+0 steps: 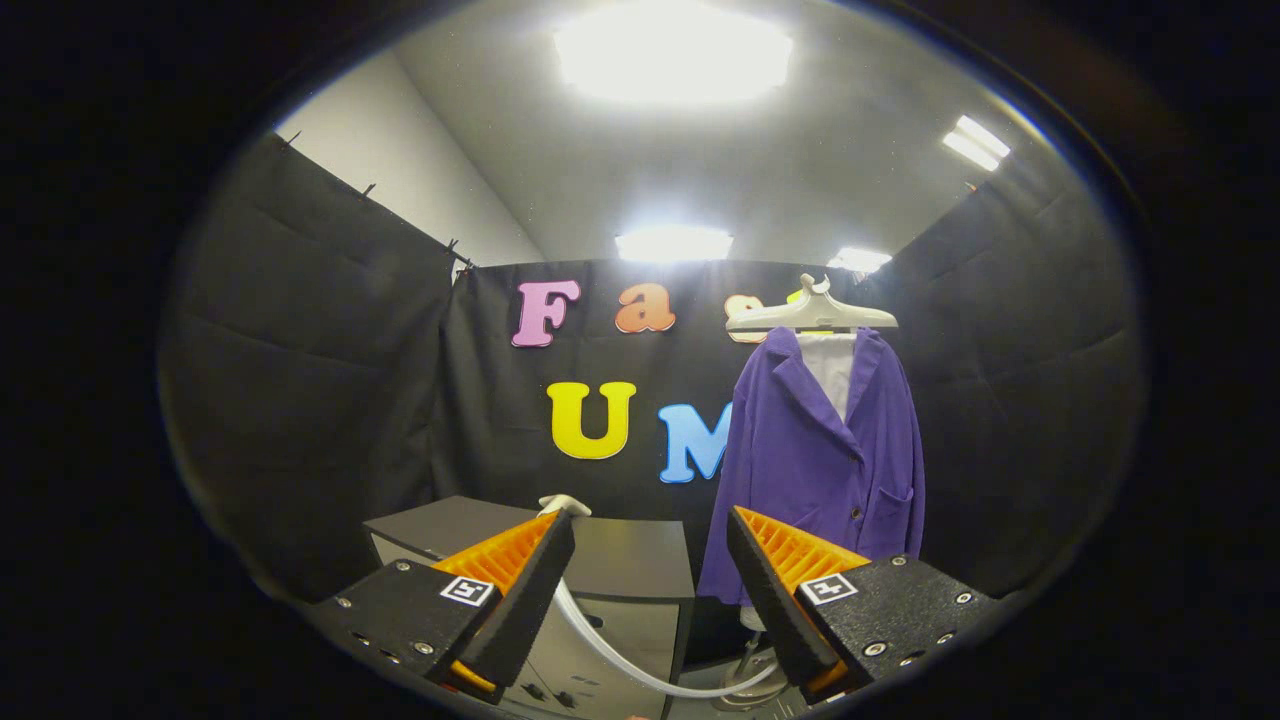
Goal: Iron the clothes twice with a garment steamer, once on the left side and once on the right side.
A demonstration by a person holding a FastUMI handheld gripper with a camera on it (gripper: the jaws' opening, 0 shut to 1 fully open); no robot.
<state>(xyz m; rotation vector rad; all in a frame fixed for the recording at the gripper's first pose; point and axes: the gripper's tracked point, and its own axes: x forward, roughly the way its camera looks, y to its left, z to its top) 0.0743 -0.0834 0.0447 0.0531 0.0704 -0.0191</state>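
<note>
We see the tool (pixel 650 540) wide open, holding nothing; purple jacket (pixel 825 470) hangs on hanger (pixel 812 315) beyond it, steamer hose (pixel 620 660) below.

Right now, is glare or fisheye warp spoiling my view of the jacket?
Gripper view: ceiling lights blow out white above, but the purple jacket beyond the open gripper is evenly lit and sharp; the warp bends the cabinet and booth walls near the rim.
</note>
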